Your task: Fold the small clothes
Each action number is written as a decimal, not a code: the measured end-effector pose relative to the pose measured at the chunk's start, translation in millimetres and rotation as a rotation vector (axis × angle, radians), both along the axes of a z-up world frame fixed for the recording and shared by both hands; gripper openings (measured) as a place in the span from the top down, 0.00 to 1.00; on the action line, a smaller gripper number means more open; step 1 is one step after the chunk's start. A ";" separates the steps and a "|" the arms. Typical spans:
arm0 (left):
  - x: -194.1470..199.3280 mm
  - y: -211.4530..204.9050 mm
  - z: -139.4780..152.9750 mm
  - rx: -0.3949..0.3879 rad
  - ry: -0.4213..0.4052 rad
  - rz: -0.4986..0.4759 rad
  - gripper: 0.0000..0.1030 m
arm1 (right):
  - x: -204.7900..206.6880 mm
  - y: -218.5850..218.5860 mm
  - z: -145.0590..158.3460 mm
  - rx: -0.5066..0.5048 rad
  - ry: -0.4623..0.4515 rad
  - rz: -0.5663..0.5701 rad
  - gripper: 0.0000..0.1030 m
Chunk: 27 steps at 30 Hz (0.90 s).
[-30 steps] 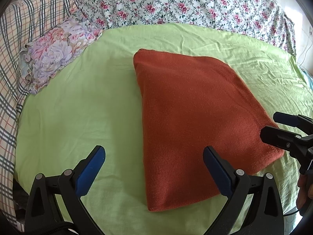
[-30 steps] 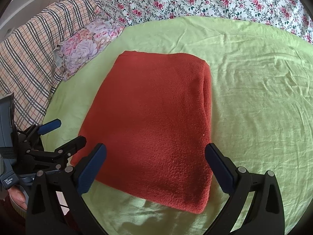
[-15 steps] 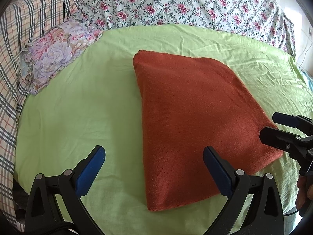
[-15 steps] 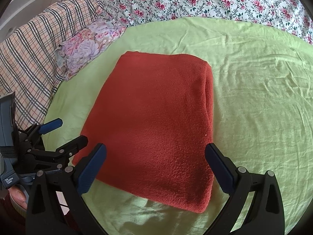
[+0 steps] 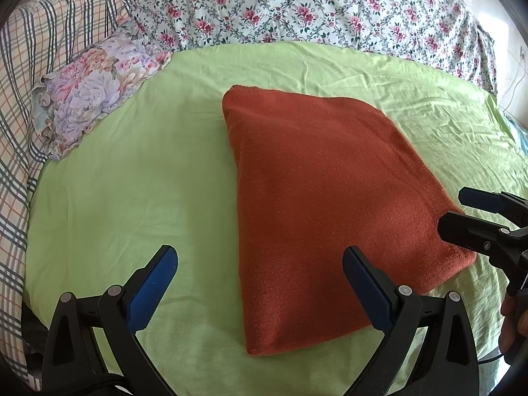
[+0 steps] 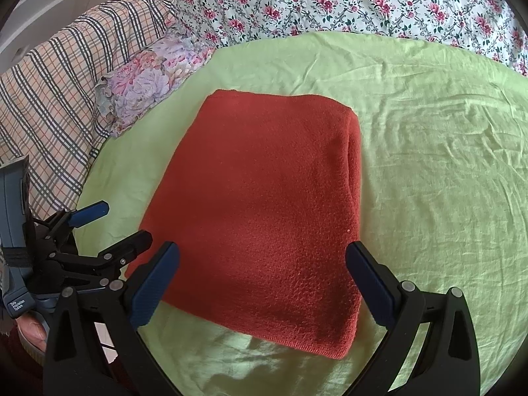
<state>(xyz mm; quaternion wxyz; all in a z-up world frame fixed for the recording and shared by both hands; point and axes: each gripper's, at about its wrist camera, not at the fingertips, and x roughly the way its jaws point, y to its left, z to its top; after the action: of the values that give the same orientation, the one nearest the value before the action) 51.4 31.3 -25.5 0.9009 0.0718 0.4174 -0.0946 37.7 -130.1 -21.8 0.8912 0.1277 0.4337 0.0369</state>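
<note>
Cloth (image 5: 330, 204), rust-red and knitted, lies flat on the green sheet (image 5: 132, 171) as a neat rectangle, already folded at least once: the right wrist view shows a rounded doubled edge down its right side. Neither gripper touches it. The left gripper (image 5: 260, 283) hovers over the near left part, its blue pads (image 5: 153, 288) wide apart, one above bare sheet and the other above the cloth's near half. The right gripper (image 6: 262, 280) hangs over the near edge with its fingers just as wide apart and nothing between them.

By my reading a fold is done and the hands are poised between steps: either one more fold or the piece is finished. If another fold is wanted, each gripper would need to drop to a near corner, pinch all the layers together, and carry them toward the far edge evenly, so the stack does not skew or slide on the loose sheet.

Only the right wrist view shows the thick folded edge and the wrinkled sheet bunched under the near corner; it also shows the left gripper (image 6: 109, 227) from the side, near the cloth's left edge, with a grey handle beside it. The left wrist view instead shows the cloth's thin hemmed near edge, the wide bare sheet to its left, and the right gripper (image 5: 462, 211) at the cloth's right corner. Both show the floral pillow (image 5: 95, 89) and quilt (image 5: 297, 3) well beyond.
</note>
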 end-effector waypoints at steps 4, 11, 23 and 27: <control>0.2 -0.3 0.0 0.000 0.001 0.000 0.02 | 0.0 0.4 0.2 0.000 0.000 -0.001 0.02; 0.9 -0.8 -0.3 0.000 0.002 -0.003 0.02 | 0.3 2.0 1.1 0.002 -0.002 -0.001 0.02; 3.3 -1.8 -1.5 0.005 0.003 -0.010 0.02 | 1.6 1.5 2.3 0.002 -0.004 -0.002 0.02; 2.9 -2.0 -1.5 0.005 0.002 -0.010 0.02 | 1.2 1.1 2.3 0.002 -0.004 0.000 0.02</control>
<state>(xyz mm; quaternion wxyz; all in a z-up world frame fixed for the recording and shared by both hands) 54.3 29.2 -27.0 0.8999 0.0759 0.4180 -0.0981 38.9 -129.1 -19.5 0.8919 0.1286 0.4320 0.0377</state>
